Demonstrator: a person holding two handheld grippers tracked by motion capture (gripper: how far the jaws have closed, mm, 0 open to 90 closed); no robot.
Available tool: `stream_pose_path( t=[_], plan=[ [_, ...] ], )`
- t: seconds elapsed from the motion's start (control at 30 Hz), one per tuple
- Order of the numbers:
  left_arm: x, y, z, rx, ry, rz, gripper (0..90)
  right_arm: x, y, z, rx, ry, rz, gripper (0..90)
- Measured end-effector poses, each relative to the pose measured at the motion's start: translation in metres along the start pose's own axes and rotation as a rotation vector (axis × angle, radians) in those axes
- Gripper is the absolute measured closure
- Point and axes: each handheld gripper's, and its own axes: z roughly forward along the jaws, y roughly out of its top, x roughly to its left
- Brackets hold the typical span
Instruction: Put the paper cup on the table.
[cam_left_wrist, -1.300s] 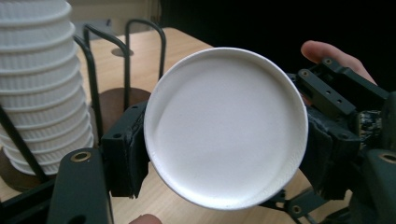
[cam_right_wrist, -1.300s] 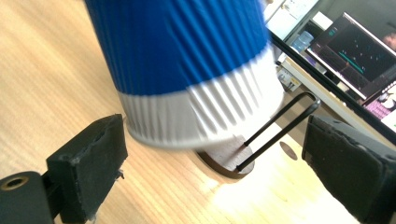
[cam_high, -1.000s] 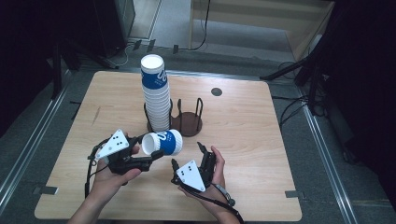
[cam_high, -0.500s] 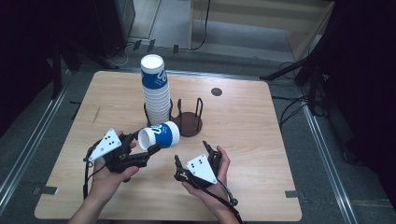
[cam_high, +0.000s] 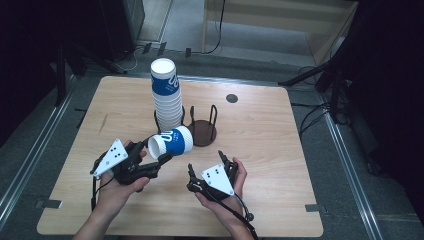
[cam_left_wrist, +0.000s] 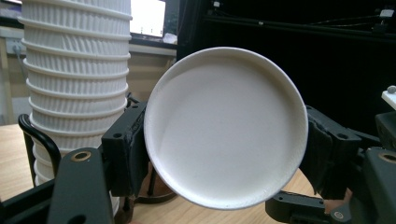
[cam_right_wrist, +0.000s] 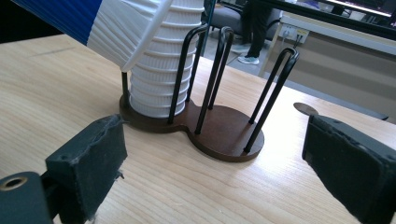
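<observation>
High view: the left gripper (cam_high: 161, 159) clamps a paper cup (cam_high: 171, 142) on its side, lifted near the cup stack (cam_high: 167, 97), probably bound for the holder (cam_high: 203, 131). The right gripper (cam_high: 206, 169) waits open, empty, just nearer.

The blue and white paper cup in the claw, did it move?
Yes. The blue and white paper cup, clamped in the left gripper, went up and away from the person, toward the brown double cup holder.

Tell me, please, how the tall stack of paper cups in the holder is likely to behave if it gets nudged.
The stack of cups rises well above the wire posts of the holder, so its top probably sways or tips easily. Being ribbed paper, it is likely light and crushable. The posts around its base should keep the bottom cups from sliding.
</observation>
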Motion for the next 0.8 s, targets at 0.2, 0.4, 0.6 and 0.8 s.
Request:
stream_pose_path(
  t=[0.2, 0.4, 0.6, 0.8],
  plan=[
    [0.002, -0.002, -0.001, -0.014, 0.014, 0.006, 28.2, 0.003, -0.001, 0.002, 0.018, -0.004, 0.010, 9.9],
    [0.004, -0.004, 0.000, -0.021, 0.018, 0.013, 28.2, 0.007, 0.001, 0.001, 0.001, -0.036, 0.007, 12.2],
    [0.004, -0.002, 0.000, -0.045, 0.024, 0.012, 28.2, 0.009, 0.006, -0.003, -0.010, -0.029, 0.032, 12.5],
    [0.006, -0.002, -0.002, -0.063, 0.035, 0.013, 28.3, 0.009, 0.018, -0.007, -0.025, 0.013, 0.151, 18.8]
  ],
)
